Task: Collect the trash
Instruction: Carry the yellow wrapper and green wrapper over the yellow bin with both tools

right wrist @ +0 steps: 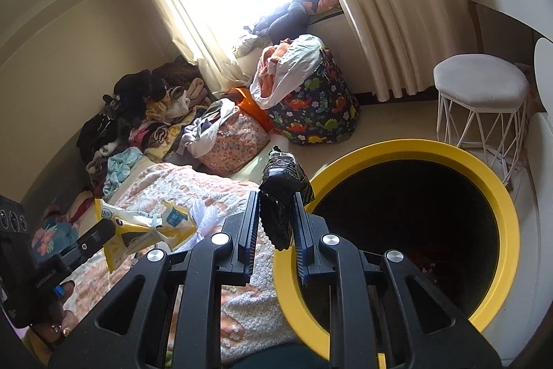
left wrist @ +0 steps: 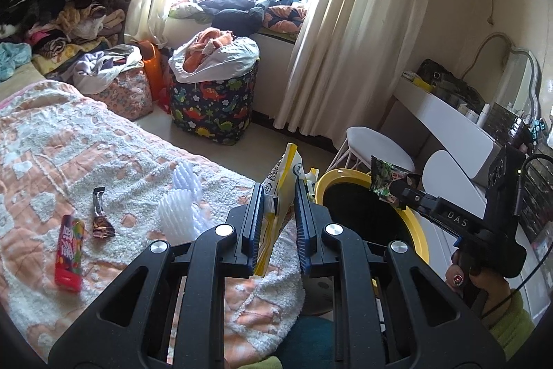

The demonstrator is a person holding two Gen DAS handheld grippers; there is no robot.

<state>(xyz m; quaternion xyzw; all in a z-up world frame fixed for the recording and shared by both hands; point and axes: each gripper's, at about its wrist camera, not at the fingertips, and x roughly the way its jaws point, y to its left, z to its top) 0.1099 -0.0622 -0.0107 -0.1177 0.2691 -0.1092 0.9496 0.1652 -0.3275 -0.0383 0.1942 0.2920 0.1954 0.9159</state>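
Left wrist: left gripper (left wrist: pixel 279 196) clamps crinkled yellow-white wrapper (left wrist: pixel 283 175) above fuzzy peach bedspread (left wrist: pixel 103 154) | Right wrist: right gripper (right wrist: pixel 276 206) pinches glossy dark snack packet (right wrist: pixel 281 182) beside round yellow-rimmed bin (right wrist: pixel 497 196); cluttered bedroom.

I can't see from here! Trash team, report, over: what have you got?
Left gripper shut on yellow wrapper. Right gripper shut on dark wrapper, at yellow bin rim. Nothing blocking. Over.

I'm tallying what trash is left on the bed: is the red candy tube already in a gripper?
No: the red candy tube lies on the bedspread, apart from both grippers.
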